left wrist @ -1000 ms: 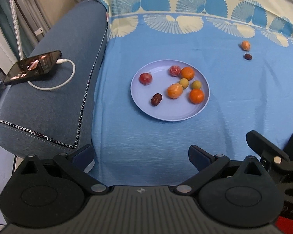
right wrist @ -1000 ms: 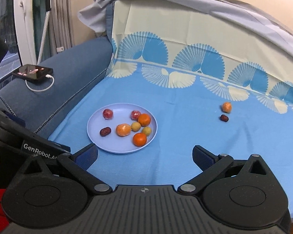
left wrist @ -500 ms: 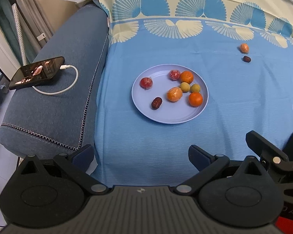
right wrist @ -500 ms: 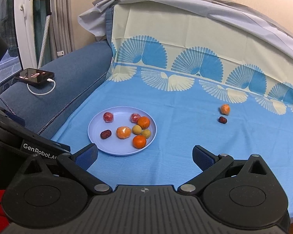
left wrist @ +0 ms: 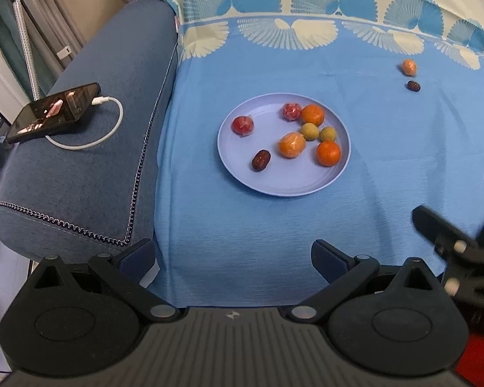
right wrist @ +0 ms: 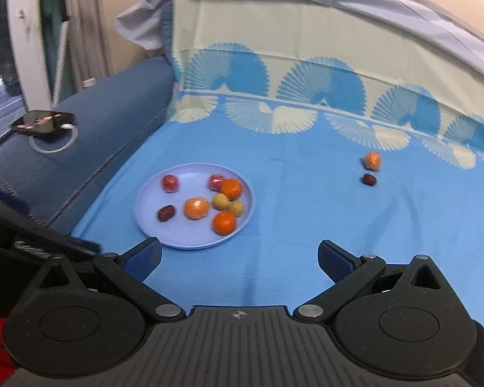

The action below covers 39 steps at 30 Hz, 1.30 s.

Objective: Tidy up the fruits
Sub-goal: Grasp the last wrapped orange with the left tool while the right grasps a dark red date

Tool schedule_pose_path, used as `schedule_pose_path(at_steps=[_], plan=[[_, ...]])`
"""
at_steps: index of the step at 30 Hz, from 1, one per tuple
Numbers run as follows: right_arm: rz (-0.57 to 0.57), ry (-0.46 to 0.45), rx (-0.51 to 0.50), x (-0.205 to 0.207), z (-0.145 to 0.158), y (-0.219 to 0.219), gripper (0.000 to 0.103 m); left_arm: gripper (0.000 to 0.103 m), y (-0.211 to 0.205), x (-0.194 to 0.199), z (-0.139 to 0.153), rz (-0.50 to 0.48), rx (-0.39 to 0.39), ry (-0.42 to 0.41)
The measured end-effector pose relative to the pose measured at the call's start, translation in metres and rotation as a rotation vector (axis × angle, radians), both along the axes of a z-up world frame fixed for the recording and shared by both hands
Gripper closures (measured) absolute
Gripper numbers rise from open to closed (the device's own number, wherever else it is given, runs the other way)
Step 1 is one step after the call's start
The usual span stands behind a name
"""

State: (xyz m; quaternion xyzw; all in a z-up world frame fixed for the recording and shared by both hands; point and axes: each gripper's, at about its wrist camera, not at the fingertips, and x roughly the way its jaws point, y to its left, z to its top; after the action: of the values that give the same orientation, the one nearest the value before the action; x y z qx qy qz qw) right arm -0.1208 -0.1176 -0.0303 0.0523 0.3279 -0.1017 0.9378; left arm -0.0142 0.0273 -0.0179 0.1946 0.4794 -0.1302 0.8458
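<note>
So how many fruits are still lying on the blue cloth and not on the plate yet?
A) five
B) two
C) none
B: a small orange fruit and a dark date lie side by side on the blue cloth, well apart from the plate that holds the other fruits.

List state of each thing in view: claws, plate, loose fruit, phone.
left claw: open, holding nothing
right claw: open, holding nothing
plate: flat on the blue cloth, seven pieces on it
wrapped orange fruit: off the plate, on the cloth
dark date: off the plate, beside that fruit
phone: screen lit, white cable plugged in
</note>
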Motion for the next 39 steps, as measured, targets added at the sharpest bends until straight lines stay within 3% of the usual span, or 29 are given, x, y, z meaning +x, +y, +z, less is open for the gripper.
schedule_pose_path(at_steps=[7,13,17,23,24,28,30,36,39], plan=[[-0.164,-0.014,-0.051,0.029,-0.034,-0.062,0.001,0.0,-0.017,0.026,-0.007,0.009,0.036,0.025],[-0.313,-0.038,-0.072,0.08,-0.084,-0.158,0.001,0.0,-0.05,0.058,-0.016,-0.004,0.074,0.051],[-0.41,-0.024,-0.029,0.124,-0.116,-0.225,0.001,0.0,-0.082,0.084,-0.021,-0.012,0.089,0.056],[-0.421,-0.035,-0.006,0.183,-0.147,-0.278,0.001,0.0,-0.141,0.123,-0.031,-0.044,0.098,0.061],[-0.415,-0.035,-0.017,0.19,-0.151,-0.281,0.004,0.0,-0.153,0.128,-0.033,-0.054,0.099,0.055],[-0.39,-0.027,-0.026,0.194,-0.154,-0.288,0.05,0.0,-0.203,0.145,-0.04,-0.109,0.083,0.012],[-0.404,-0.023,-0.028,0.184,-0.153,-0.294,0.066,0.0,-0.232,0.154,-0.045,-0.144,0.061,-0.008],[-0.566,0.005,-0.034,0.156,-0.152,-0.337,0.066,0.0,-0.339,0.175,-0.069,-0.33,-0.052,-0.066],[-0.526,-0.012,-0.017,0.153,-0.155,-0.346,0.06,0.0,-0.387,0.185,-0.086,-0.415,-0.082,-0.07]])
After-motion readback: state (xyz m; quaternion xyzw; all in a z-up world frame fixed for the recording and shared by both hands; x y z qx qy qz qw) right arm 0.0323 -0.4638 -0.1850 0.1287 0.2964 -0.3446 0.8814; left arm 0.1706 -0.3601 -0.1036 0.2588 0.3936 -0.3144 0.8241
